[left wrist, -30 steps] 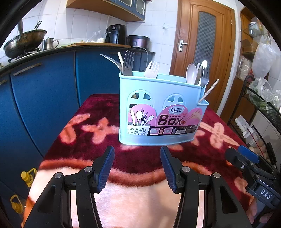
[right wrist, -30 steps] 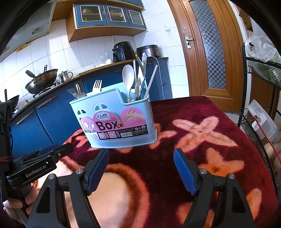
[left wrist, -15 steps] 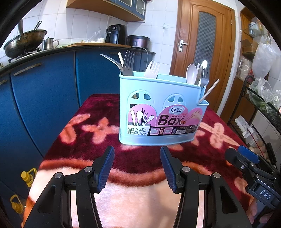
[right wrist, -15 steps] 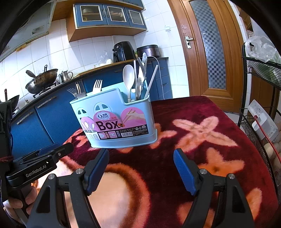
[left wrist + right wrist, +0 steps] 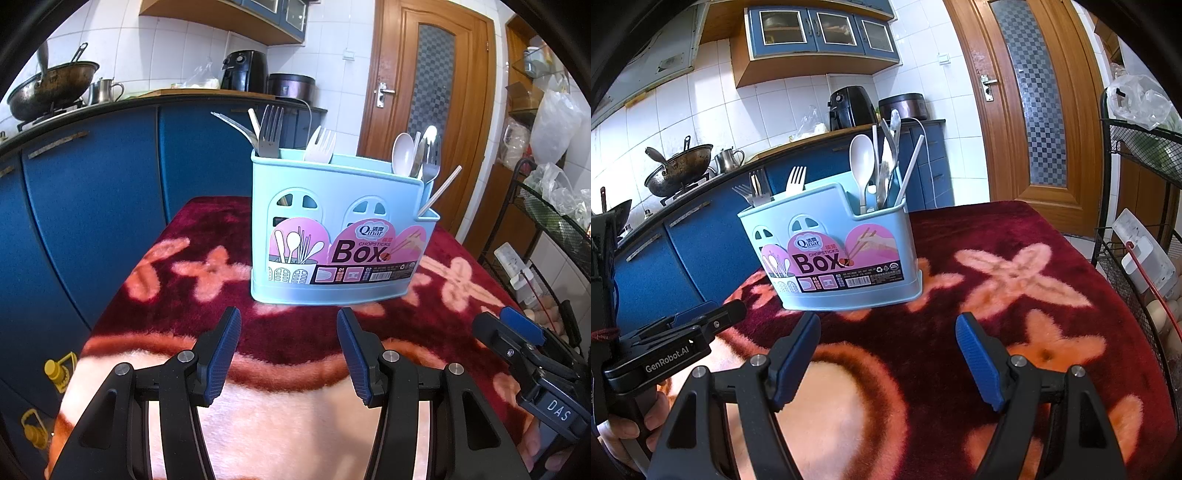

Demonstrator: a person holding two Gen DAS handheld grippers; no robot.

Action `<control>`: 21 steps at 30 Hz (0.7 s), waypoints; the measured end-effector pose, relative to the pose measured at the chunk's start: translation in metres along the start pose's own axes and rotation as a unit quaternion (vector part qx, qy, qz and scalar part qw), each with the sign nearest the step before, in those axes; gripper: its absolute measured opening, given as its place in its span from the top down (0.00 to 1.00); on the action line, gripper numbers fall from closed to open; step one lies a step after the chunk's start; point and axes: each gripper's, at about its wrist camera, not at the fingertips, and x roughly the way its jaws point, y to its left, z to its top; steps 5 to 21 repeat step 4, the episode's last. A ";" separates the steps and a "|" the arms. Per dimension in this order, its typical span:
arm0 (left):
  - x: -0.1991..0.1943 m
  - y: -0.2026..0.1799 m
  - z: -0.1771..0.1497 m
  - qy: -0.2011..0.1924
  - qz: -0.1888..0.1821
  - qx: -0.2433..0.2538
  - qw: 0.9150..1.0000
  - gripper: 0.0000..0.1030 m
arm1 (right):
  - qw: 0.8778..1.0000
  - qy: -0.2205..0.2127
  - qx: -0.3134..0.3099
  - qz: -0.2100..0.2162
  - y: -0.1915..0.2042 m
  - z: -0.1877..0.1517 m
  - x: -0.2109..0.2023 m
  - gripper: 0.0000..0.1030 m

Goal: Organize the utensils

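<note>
A light blue utensil box (image 5: 332, 221) stands upright on the red flowered cloth (image 5: 184, 295); it also shows in the right wrist view (image 5: 834, 251). Forks (image 5: 271, 129) stand in its left compartment, a white plastic fork (image 5: 321, 146) in the middle, and a white spoon (image 5: 402, 151), metal cutlery and a chopstick (image 5: 441, 192) at its right end. My left gripper (image 5: 288, 350) is open and empty, just in front of the box. My right gripper (image 5: 886, 358) is open and empty, in front of the box and to its right.
Blue kitchen cabinets (image 5: 92, 184) with a wok (image 5: 51, 88) and kettle on the counter run behind and left of the table. A wooden door (image 5: 432, 92) is behind. A black wire rack (image 5: 1137, 221) with bags stands right of the table edge.
</note>
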 end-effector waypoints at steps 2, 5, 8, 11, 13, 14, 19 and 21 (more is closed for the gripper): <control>0.000 0.000 0.000 0.001 -0.001 -0.001 1.000 0.46 | 1.000 0.000 0.000 0.000 0.000 0.000 0.000 0.24; 0.001 0.000 -0.001 0.003 -0.001 0.000 1.000 0.46 | 1.000 0.001 0.001 -0.001 0.001 -0.001 0.000 0.24; 0.001 0.000 -0.001 0.003 -0.001 0.000 1.000 0.46 | 1.000 0.001 0.001 -0.001 0.001 -0.001 0.000 0.24; 0.001 0.000 -0.001 0.003 -0.001 0.000 1.000 0.46 | 1.000 0.001 0.001 -0.001 0.001 -0.001 0.000 0.24; 0.001 0.000 -0.001 0.003 -0.001 0.000 1.000 0.46 | 1.000 0.001 0.001 -0.001 0.001 -0.001 0.000 0.24; 0.001 0.000 -0.001 0.003 -0.001 0.000 1.000 0.46 | 1.000 0.001 0.001 -0.001 0.001 -0.001 0.000 0.24; 0.001 0.000 -0.001 0.003 -0.001 0.000 1.000 0.46 | 1.000 0.001 0.001 -0.001 0.001 -0.001 0.000 0.24; 0.001 0.000 -0.001 0.003 -0.001 0.000 1.000 0.46 | 1.000 0.001 0.001 -0.001 0.001 -0.001 0.000 0.24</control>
